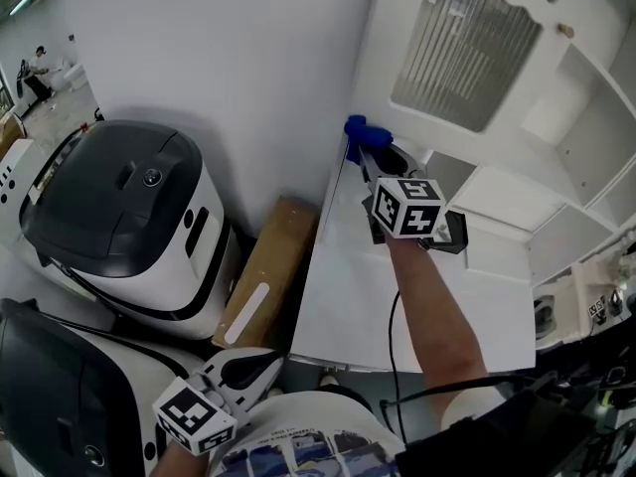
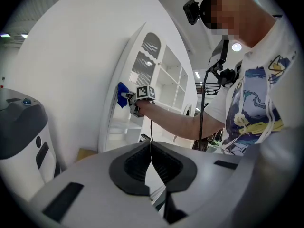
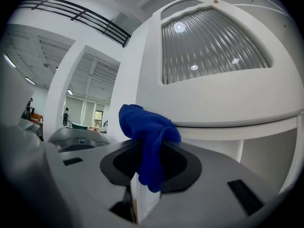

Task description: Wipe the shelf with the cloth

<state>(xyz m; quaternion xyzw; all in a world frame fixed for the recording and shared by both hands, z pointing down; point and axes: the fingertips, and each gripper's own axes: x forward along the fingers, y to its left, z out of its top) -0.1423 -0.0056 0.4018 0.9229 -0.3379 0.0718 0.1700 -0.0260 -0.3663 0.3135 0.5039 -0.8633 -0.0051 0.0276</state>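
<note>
A blue cloth (image 3: 147,137) is pinched between the jaws of my right gripper (image 3: 148,167), bunched up above them and hanging down a little. In the head view the right gripper (image 1: 370,157) holds the cloth (image 1: 356,128) up at the left front edge of the white shelf unit (image 1: 467,117), by the ribbed glass door. The left gripper view shows the same blue cloth (image 2: 122,94) against the white shelf unit (image 2: 156,80). My left gripper (image 2: 151,158) is shut with nothing in it, held low near the person's body (image 1: 260,366).
Two large grey-and-white machines (image 1: 124,217) stand on the floor at left, a cardboard box (image 1: 266,266) between them and the shelf unit. A white lower ledge (image 1: 417,296) juts out under my right arm. Open compartments (image 1: 586,127) lie at right; cables hang at bottom right.
</note>
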